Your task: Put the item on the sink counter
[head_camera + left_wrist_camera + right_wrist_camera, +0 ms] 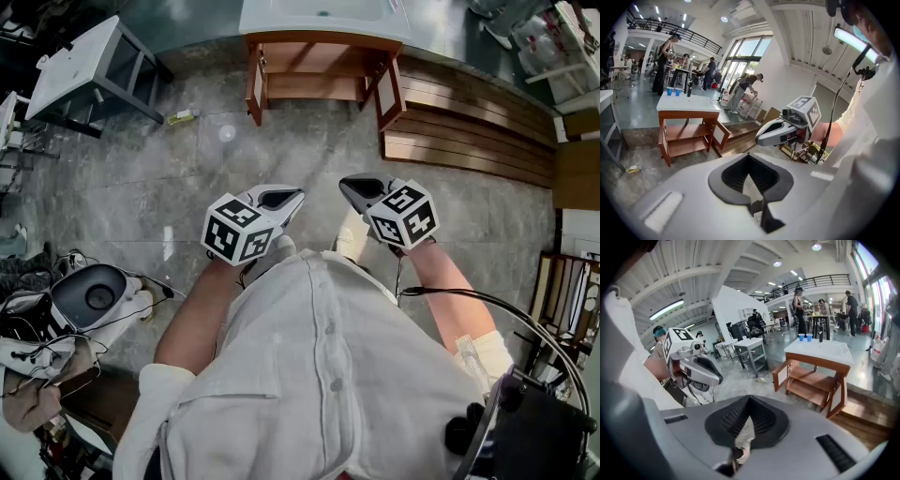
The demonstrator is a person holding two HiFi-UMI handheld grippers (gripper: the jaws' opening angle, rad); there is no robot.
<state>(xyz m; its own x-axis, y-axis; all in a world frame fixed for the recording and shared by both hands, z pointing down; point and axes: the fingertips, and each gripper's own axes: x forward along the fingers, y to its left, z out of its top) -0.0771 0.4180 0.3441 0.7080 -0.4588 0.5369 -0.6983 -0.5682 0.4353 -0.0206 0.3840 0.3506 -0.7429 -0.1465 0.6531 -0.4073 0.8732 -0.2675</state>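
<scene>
Ahead, sink cabinet (323, 70), both doors (255, 86) ajar

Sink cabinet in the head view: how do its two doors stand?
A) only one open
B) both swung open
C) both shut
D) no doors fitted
B: the sink cabinet has its left-hand door and right-hand door both swung outward, leaving the shelf inside exposed.

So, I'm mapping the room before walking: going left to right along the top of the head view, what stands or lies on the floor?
Grey table → small yellowish object → wooden sink cabinet → wooden planks.
</scene>
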